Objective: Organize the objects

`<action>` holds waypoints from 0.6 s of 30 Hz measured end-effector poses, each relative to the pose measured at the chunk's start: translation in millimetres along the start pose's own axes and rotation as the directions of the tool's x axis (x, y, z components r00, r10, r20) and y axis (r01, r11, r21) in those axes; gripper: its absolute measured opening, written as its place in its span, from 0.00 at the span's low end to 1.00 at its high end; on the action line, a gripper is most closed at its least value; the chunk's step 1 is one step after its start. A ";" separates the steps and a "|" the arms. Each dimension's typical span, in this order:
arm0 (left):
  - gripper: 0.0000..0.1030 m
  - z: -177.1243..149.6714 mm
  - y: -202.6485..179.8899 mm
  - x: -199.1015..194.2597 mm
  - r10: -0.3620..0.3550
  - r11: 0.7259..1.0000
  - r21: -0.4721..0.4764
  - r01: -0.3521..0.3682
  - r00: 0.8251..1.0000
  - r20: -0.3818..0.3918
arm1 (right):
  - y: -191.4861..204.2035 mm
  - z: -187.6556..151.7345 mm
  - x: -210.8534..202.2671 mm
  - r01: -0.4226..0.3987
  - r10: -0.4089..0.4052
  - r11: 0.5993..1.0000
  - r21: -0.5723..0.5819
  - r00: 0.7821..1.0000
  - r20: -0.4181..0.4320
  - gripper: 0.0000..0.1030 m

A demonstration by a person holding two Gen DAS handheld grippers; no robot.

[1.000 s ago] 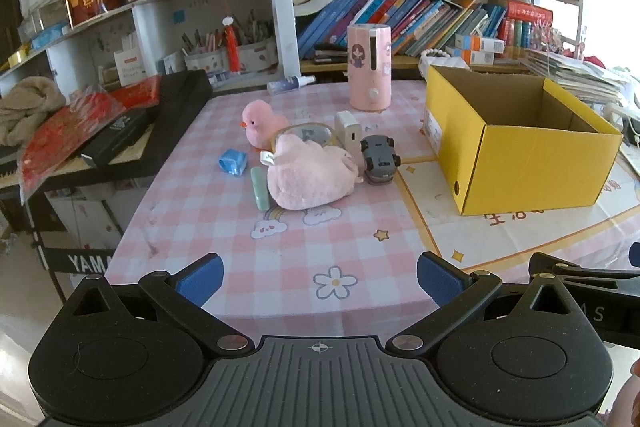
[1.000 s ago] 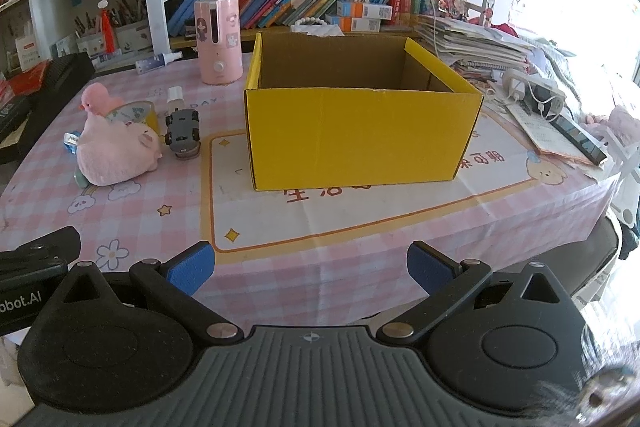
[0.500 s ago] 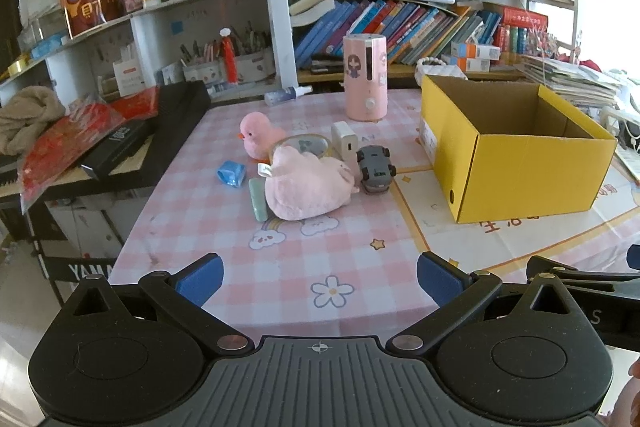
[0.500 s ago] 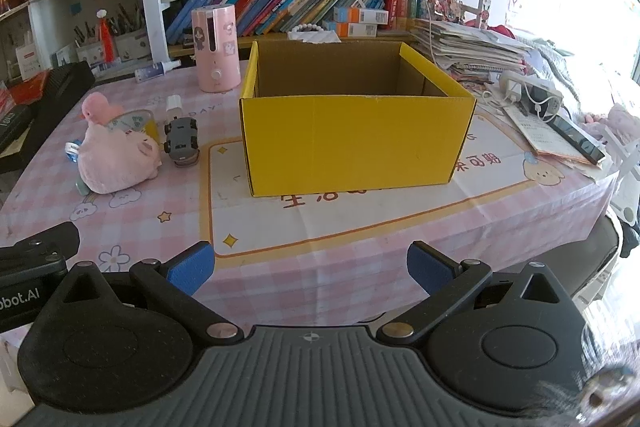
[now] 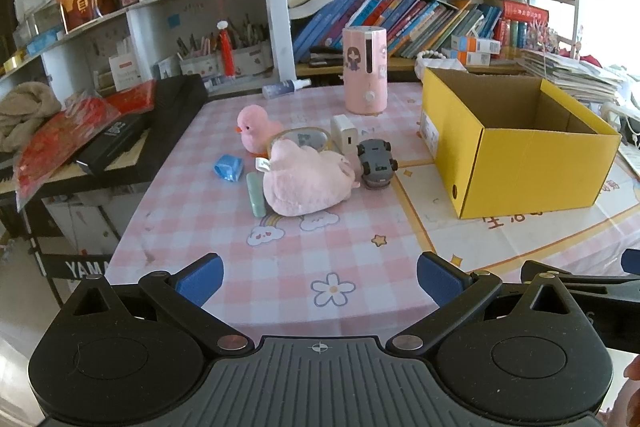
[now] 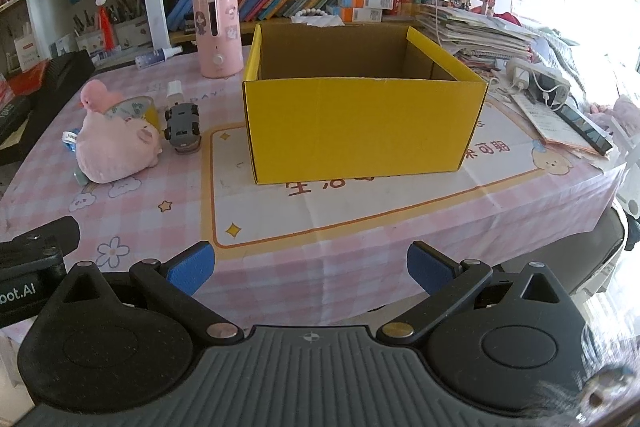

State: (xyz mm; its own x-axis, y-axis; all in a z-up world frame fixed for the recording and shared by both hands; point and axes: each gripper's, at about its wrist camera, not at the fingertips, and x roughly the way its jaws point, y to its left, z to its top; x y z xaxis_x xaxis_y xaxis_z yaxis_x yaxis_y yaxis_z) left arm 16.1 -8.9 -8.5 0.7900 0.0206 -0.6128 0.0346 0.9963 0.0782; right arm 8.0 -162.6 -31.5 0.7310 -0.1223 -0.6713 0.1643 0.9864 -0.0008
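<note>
**Fingers spread wide over a table waiting to be sorted**

Blue-padded fingers (image 5: 202,277) of the left gripper (image 5: 319,277) stand wide apart with nothing between them, held level above the near edge of the pink checked tablecloth (image 5: 280,251). The right gripper (image 6: 310,267) is in the same pose, its jaws fully spread and empty, just beside the left one, whose black body shows at the lower left of the right wrist view.

Well ahead of the left gripper lies the cluster of loose items: a pink plush toy (image 5: 306,183) on its side, a grey toy car (image 5: 376,163) touching it on the right, a pink duck (image 5: 256,127) behind, a roll of tape (image 5: 300,139) and a white charger (image 5: 345,135) between them, plus a blue clip (image 5: 229,167) and a pale green bar (image 5: 255,194) on the left. A pink cylinder (image 5: 365,70) stands upright farther back.

An open yellow box (image 6: 360,123) sits straight ahead of the right gripper, well clear of its fingertips, its visible interior bare. None of the objects touches either gripper.
</note>
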 end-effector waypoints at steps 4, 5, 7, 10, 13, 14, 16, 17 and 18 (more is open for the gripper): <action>1.00 0.8 2.2 -0.6 -0.007 1.000 -0.003 0.007 1.000 0.007 | 1.6 2.8 0.9 0.003 -0.003 1.000 -0.004 1.000 0.008 1.00; 1.00 1.2 2.9 -1.0 -0.008 1.000 -0.004 0.008 1.000 0.009 | 2.3 3.9 0.6 0.004 -0.004 1.000 -0.005 1.000 0.011 1.00; 1.00 2.0 4.2 -2.3 -0.006 1.000 -0.005 0.006 1.000 0.016 | 3.9 5.6 0.2 0.004 -0.004 1.000 -0.006 1.000 0.019 1.00; 1.00 3.2 5.9 -3.4 -0.009 1.000 -0.010 0.009 1.000 0.026 | 4.7 7.8 -1.2 0.001 -0.001 1.000 -0.006 1.000 0.030 1.00; 1.00 4.2 8.0 -3.8 -0.012 1.000 -0.017 0.013 0.999 0.035 | 5.7 9.4 -2.6 -0.001 0.002 1.000 -0.008 0.999 0.042 1.00; 1.00 4.3 8.9 -3.6 -0.013 1.000 -0.021 0.014 0.999 0.035 | 6.3 9.7 -3.1 -0.003 0.003 1.000 -0.008 0.999 0.045 1.00; 1.00 3.8 10.3 -1.9 -0.015 0.999 -0.027 0.016 0.999 0.028 | 6.6 10.3 -2.6 -0.009 0.009 1.000 -0.008 0.999 0.047 1.00; 1.00 3.8 11.1 -1.1 -0.017 0.999 -0.030 0.018 1.000 0.024 | 6.7 10.2 -2.1 -0.011 0.012 1.000 -0.007 0.999 0.045 1.00; 1.00 3.4 11.7 -0.3 -0.019 0.999 -0.032 0.020 1.000 0.023 | 6.9 10.2 -1.6 -0.012 0.012 1.000 -0.007 0.999 0.042 1.00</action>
State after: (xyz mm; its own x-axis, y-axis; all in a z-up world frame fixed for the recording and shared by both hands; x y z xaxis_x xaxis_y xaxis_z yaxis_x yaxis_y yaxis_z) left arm 18.4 2.5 -4.8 0.8028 -0.0002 -0.5963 0.0304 0.9987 0.0406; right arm 14.7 -156.7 -22.9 0.7603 -0.1150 -0.6394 0.1513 0.9885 0.0022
